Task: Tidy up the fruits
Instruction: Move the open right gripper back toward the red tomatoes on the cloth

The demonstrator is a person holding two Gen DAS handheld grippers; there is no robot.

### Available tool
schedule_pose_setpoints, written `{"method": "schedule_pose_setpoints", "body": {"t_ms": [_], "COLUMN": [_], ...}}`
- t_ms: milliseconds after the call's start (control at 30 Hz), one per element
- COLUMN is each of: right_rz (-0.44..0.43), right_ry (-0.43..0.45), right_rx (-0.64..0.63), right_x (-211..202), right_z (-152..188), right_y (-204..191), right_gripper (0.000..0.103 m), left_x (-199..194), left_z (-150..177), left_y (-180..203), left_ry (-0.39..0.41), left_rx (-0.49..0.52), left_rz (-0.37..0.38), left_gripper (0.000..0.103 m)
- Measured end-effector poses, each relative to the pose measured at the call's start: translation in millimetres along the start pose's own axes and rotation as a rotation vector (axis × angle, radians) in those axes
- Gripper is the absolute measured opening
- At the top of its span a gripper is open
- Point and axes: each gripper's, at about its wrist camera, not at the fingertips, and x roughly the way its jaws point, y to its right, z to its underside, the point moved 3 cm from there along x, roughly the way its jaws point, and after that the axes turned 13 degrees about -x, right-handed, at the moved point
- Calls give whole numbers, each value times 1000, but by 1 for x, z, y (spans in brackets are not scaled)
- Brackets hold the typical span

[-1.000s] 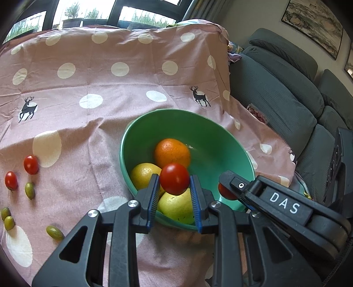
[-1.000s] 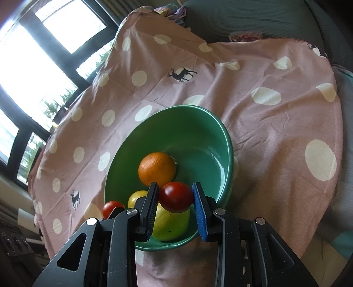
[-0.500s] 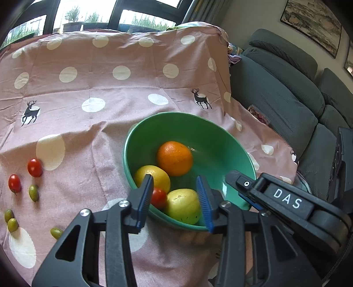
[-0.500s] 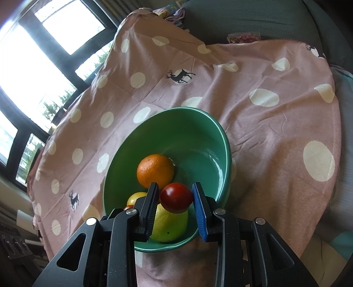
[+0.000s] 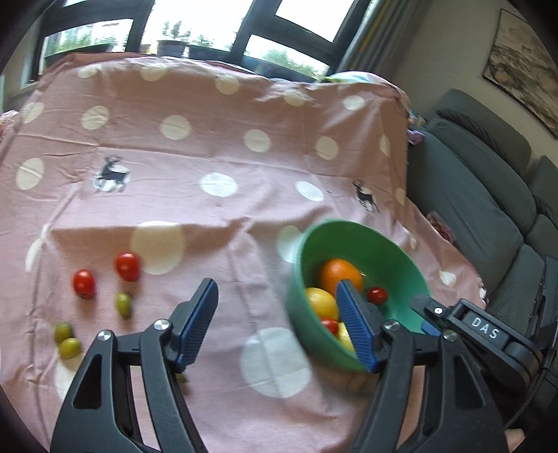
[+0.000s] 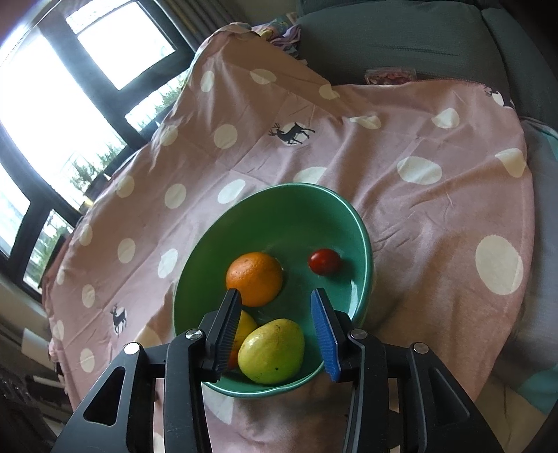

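A green bowl on the pink dotted cloth holds an orange, a green-yellow lemon, a yellow lemon and two cherry tomatoes. My right gripper hangs over the bowl's near side, its jaws opening with nothing between them. My left gripper is over the cloth just left of the bowl, its jaws opening wide and empty. Left of it on the cloth lie two red tomatoes and three small green fruits.
A grey sofa runs along the right edge of the cloth-covered surface. Windows stand behind the far edge. The cloth drops off at the right beside the bowl.
Both grippers let go of their cherry tomatoes, which now lie in the bowl. The left gripper then swung left away from the bowl, jaws much wider. The right gripper stayed put and opened.
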Motion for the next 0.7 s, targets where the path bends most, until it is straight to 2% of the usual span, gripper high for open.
{"method": "schedule_pose_setpoints", "body": {"t_ms": [100, 167, 333, 400, 533, 700], "right_rz": [6, 2, -39, -63, -67, -70], "right_ry": [6, 15, 47, 55, 56, 70], "right_rx": [-29, -52, -112, -145, -207, -253], "right_x": [-2, -5, -11, -11, -12, -15], "right_z": [1, 2, 3, 5, 8, 12], "right_y": [-10, -20, -46, -58, -77, -91], "right_gripper": [43, 55, 64, 68, 69, 70], "left_x": [-15, -26, -46, -51, -60, -67], "left_z": [-10, -18, -32, -34, -38, -40], "left_y": [-23, -41, -80, -95, -121, -132], "left_ry": [43, 74, 143, 155, 175, 192], "left_rx": [-46, -102, -234, -272, -366, -401], "left_rz": [-41, -65, -100, -105, -147, -166], "left_gripper": [81, 86, 96, 97, 97, 100]}}
